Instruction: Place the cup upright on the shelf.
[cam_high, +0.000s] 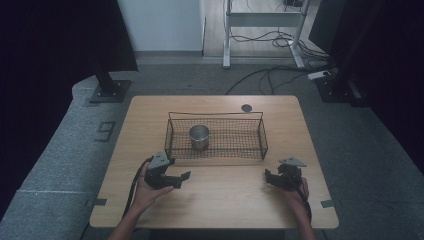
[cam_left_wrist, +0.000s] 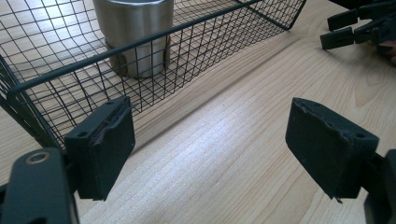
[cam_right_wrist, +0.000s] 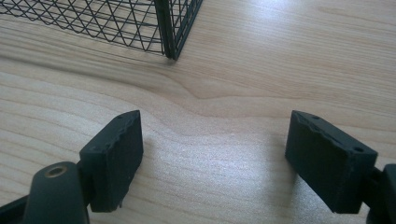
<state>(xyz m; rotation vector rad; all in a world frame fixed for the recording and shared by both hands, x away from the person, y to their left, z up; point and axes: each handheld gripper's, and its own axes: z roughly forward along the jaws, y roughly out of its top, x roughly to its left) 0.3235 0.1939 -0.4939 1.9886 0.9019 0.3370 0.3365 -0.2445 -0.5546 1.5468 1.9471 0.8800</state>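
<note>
I am holding my left claw (cam_high: 183, 176) and right claw (cam_high: 268, 174) spread wide and empty, low over the light wooden desk (cam_high: 225, 195). Beyond them the shiny steel cup (cam_high: 199, 137) is standing upright inside the black wire basket (cam_high: 216, 156), left part. I think I should be lifting the left claw over the rim first.

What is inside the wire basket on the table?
One steel cup stands upright in the left part of the wire basket; the rest of the mesh floor is bare. The cup's own inside is too dim to read.
</note>
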